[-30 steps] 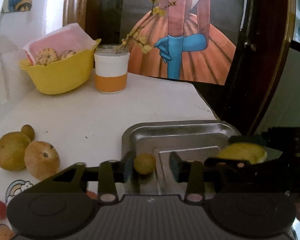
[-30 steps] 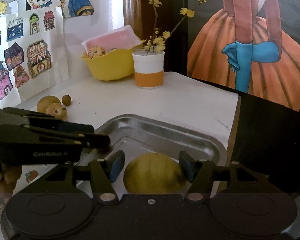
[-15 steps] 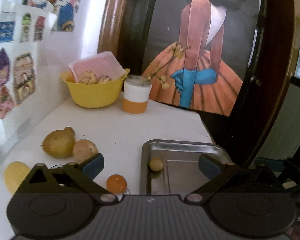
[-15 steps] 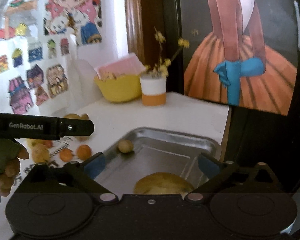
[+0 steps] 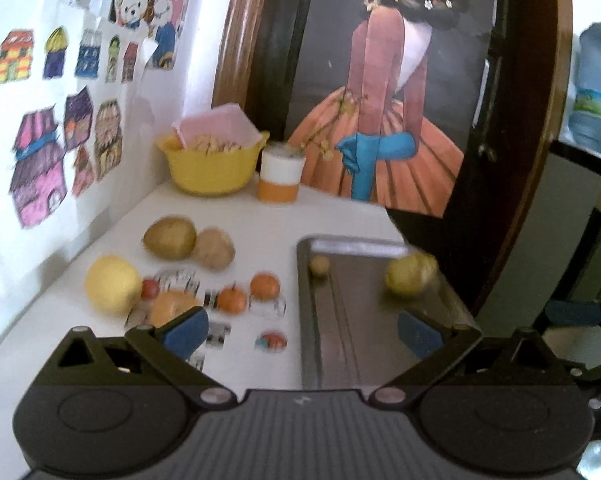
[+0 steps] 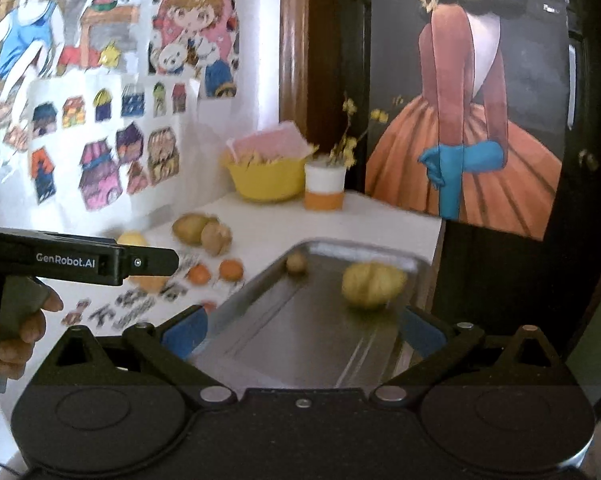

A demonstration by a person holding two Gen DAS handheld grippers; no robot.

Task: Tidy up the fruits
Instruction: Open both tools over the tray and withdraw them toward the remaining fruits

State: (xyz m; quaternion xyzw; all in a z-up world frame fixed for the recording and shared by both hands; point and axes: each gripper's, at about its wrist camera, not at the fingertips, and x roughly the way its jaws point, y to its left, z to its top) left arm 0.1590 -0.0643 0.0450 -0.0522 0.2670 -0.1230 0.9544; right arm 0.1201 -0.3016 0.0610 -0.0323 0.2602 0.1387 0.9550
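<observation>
A metal tray (image 5: 340,332) (image 6: 300,344) lies on the white table and holds a small round fruit (image 5: 319,266) (image 6: 295,262) and a large yellow fruit (image 5: 408,276) (image 6: 370,285). Left of the tray lie a green-brown fruit (image 5: 169,238), a tan fruit (image 5: 214,248), a yellow fruit (image 5: 110,289) and three orange fruits (image 5: 231,300). My left gripper (image 5: 302,334) is open and empty, pulled back above the tray's near end. My right gripper (image 6: 302,330) is open and empty too, back from the large yellow fruit.
A yellow bowl (image 5: 210,170) of snacks and a white-and-orange cup (image 5: 280,178) with flower sprigs stand at the table's far end. Stickers (image 5: 271,340) dot the tabletop. A hand (image 6: 12,332) holds the left gripper's body (image 6: 80,260). The wall with drawings lies left.
Both grippers opened, let go of their fruits in the tray and drew back and up. The small fruit and the large yellow fruit now lie free in the tray.
</observation>
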